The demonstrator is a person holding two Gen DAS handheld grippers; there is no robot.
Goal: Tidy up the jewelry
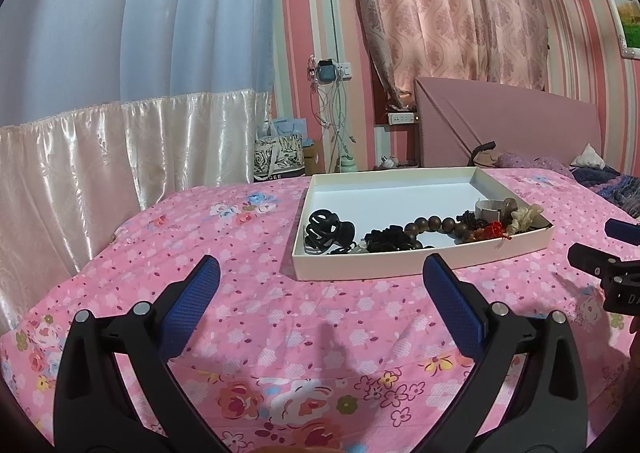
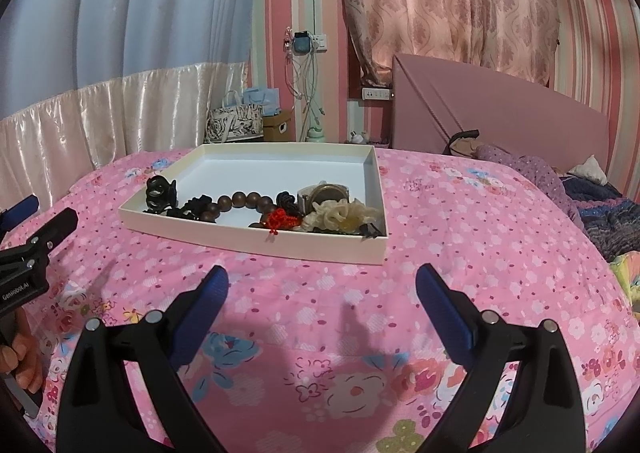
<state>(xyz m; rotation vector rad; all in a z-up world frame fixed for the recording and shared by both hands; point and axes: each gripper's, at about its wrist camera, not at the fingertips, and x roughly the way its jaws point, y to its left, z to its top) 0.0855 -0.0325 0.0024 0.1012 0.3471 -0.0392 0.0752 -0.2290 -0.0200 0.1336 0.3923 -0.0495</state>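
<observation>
In the tray (image 2: pixel 256 243), jewelry (image 2: pixel 280 209) overlaps; pieces indistinct.

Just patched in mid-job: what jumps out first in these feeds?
The shallow white tray on the pink floral bedspread, with jewelry crowded along its near edge: black claw clip, brown bead bracelet, cream scrunchie. Both tongs, left and right, hover open and empty short of it.

Light: soft, even, indoor
Shadows: faint finger shapes cast on the bedspread (image 2: pixel 360 317), lower centre
Glare: sheen on the satin curtain (image 1: pixel 120 149), left
Edges: strongly bowed, corners blacked out
</observation>
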